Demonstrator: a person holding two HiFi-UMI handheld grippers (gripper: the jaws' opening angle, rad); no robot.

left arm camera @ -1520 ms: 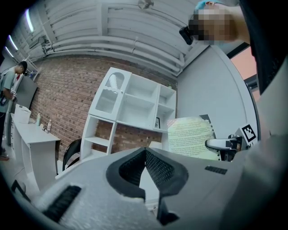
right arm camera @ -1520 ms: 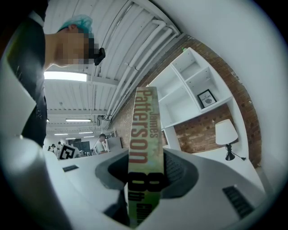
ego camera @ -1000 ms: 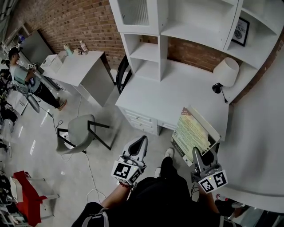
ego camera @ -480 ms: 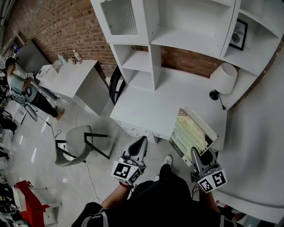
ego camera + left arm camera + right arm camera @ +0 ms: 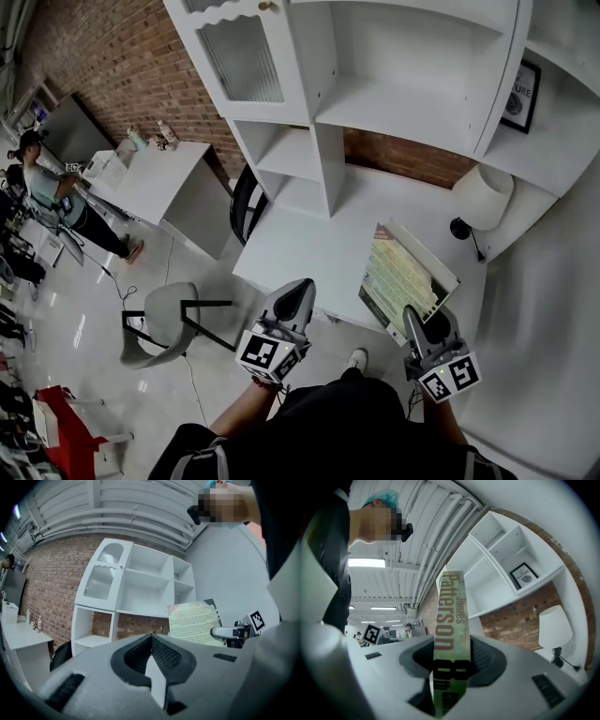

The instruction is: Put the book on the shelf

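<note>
The book (image 5: 403,278), with a pale green cover, is held edge-up over the right part of the white desk (image 5: 309,234). My right gripper (image 5: 413,321) is shut on its near bottom edge. The right gripper view looks up along the book's spine (image 5: 451,634), which is clamped between the jaws. The white shelf unit (image 5: 323,112) rises behind the desk with bare open compartments. My left gripper (image 5: 300,291) hovers at the desk's front edge, shut with nothing in it. The left gripper view shows its closed jaws (image 5: 152,644), the book (image 5: 193,623) to the right and the shelf (image 5: 140,583) ahead.
A white lamp (image 5: 483,197) stands at the desk's back right, and a framed picture (image 5: 522,94) sits on a right-hand shelf. A grey chair (image 5: 164,314) stands on the floor at left, next to a white side table (image 5: 159,178). A person (image 5: 47,187) stands far left.
I have come closer to the desk, so the shelf unit fills more of the head view. The book has stayed in my right gripper; both grippers keep their pose.
</note>
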